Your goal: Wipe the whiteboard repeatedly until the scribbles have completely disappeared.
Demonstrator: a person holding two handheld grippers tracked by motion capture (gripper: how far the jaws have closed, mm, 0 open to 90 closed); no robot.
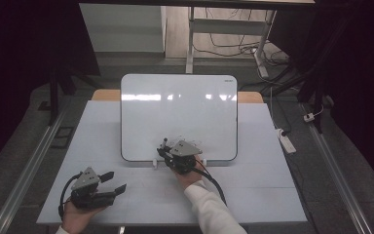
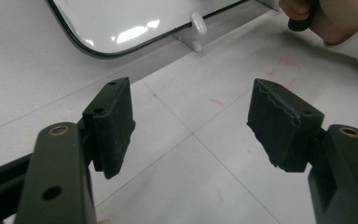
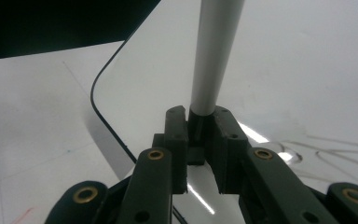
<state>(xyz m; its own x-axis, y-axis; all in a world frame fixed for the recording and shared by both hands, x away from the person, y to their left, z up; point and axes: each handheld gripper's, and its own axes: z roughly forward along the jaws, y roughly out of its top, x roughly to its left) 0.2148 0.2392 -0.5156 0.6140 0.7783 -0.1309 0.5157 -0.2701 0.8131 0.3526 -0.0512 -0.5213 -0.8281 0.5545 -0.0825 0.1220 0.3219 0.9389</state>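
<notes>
My right gripper is clamped on a slim grey-silver marker pen, pen raised against the glossy white, black-edged whiteboard propped on the pale table. Whether the tip touches the board, I can't quite tell. My left gripper rests near the table's front-left corner, jaws spread, nothing between them.
</notes>
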